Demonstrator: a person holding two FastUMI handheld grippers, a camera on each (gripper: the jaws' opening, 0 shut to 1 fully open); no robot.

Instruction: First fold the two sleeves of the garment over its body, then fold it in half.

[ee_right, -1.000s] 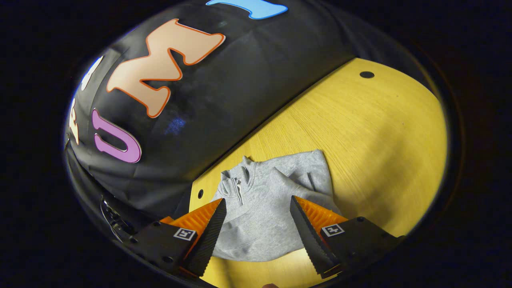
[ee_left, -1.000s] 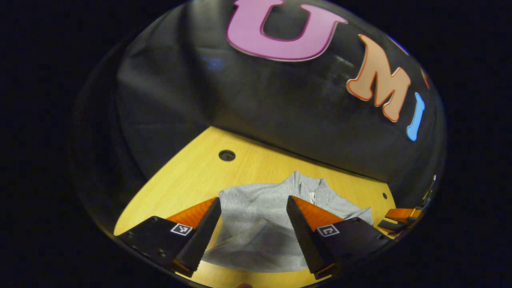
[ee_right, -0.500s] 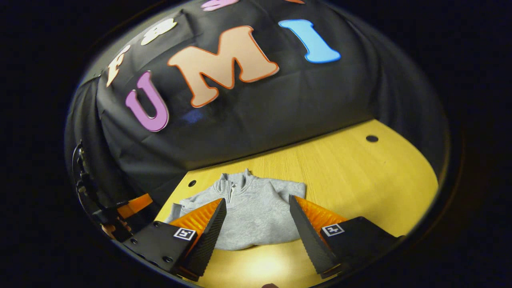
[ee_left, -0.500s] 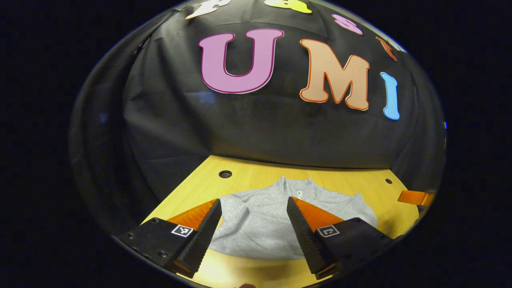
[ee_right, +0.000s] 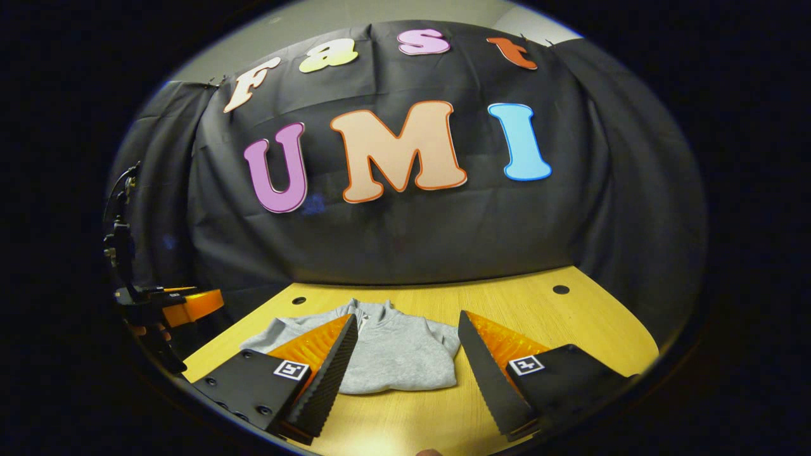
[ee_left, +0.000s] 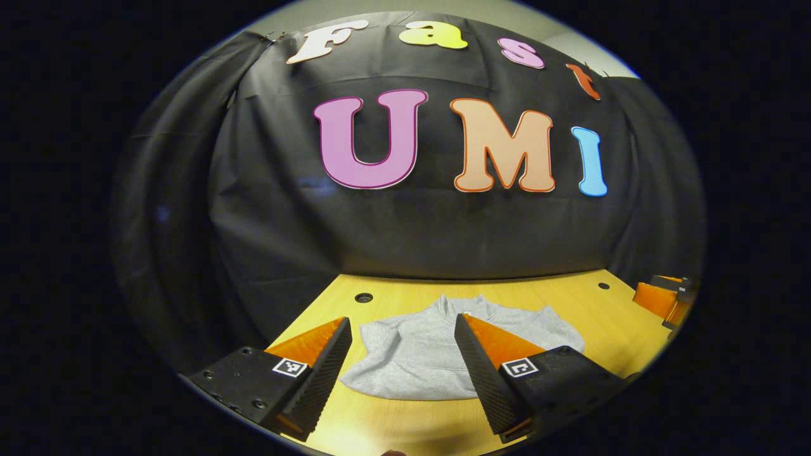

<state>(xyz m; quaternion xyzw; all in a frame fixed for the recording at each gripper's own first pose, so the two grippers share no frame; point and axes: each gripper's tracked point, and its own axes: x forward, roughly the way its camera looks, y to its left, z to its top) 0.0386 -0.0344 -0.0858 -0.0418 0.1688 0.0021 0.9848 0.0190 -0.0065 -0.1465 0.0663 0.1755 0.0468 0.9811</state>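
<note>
A grey zip-neck sweatshirt lies folded into a compact bundle on the wooden table, collar toward the back wall. In the right gripper view the same sweatshirt rests flat with its collar up. My left gripper hangs open above the table's near side, nothing between its fingers. My right gripper is likewise open and holds nothing, back from the garment. The right gripper also shows at the far right edge of the left gripper view. The left gripper appears at the left edge of the right gripper view.
The table ends at the black cloth wall behind the garment. Small round holes sit in the tabletop near the back. Bare wood lies on both sides of the sweatshirt and in front of it.
Both grippers have drawn back and tilted up from over the sweatshirt, so the garment now sits lower and farther off. Both stayed open.
</note>
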